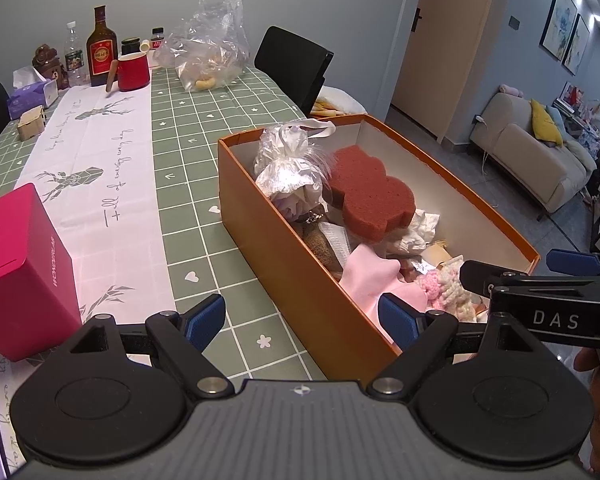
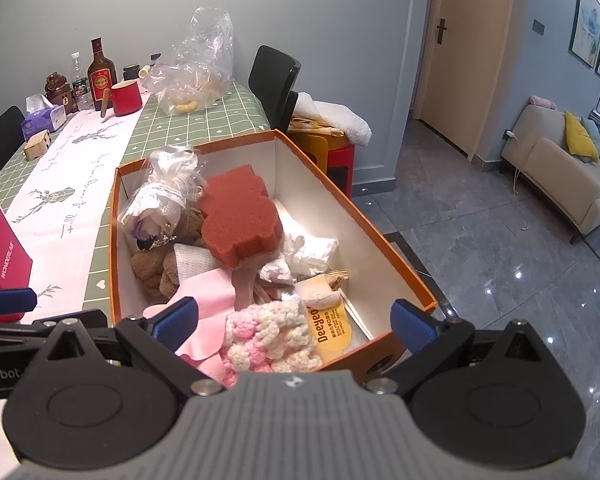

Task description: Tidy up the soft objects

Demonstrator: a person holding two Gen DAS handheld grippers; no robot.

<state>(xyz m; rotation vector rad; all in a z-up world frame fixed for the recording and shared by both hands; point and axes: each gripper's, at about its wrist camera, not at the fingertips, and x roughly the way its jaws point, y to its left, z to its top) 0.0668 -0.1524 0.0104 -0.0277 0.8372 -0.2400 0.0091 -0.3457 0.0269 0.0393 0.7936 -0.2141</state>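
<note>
An orange box stands at the table's right edge, filled with soft things: a red sponge, a wrapped bundle in clear plastic, a brown plush toy, a pink cloth, a pink-and-white crocheted piece, crumpled white tissue and a yellow packet. My left gripper is open and empty over the box's near left wall. My right gripper is open and empty over the box's near end.
A pink carton stands on the table at the left. At the far end are a red mug, bottles, a tissue box and a clear plastic bag. A black chair and a sofa lie beyond.
</note>
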